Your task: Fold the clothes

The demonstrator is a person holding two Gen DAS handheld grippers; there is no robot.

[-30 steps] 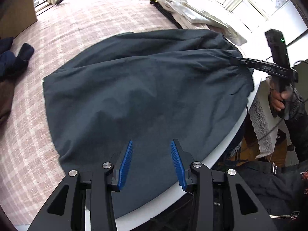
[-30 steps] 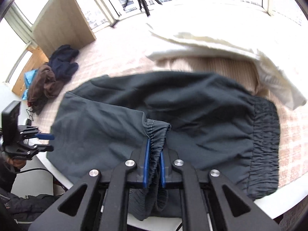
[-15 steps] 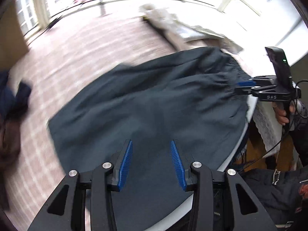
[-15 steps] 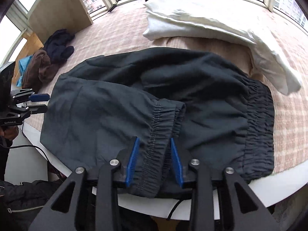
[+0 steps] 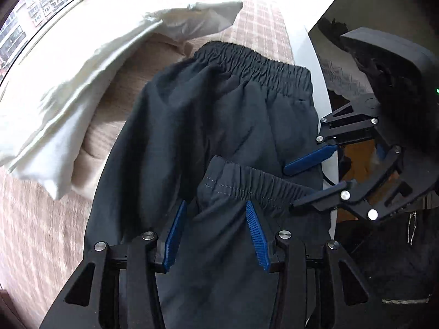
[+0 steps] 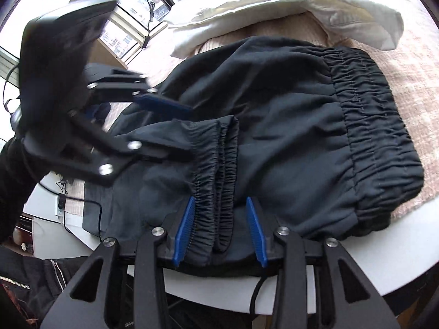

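Pale table edge (image 6: 378,271), dark trousers (image 6: 288,142) half hidden by blurred left gripper (image 6: 175,130)

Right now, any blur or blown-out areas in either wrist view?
Left wrist view: the white cloth by the window is blown out and smeared, while the dark trousers stay sharp. Right wrist view: the left tongs are motion-blurred, the window glare is strong, and the fisheye bends the table edge.

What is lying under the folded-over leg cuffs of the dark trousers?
Under the elastic cuffs lies the trousers' own upper part, near the waistband. The checked cloth below that is covered there.
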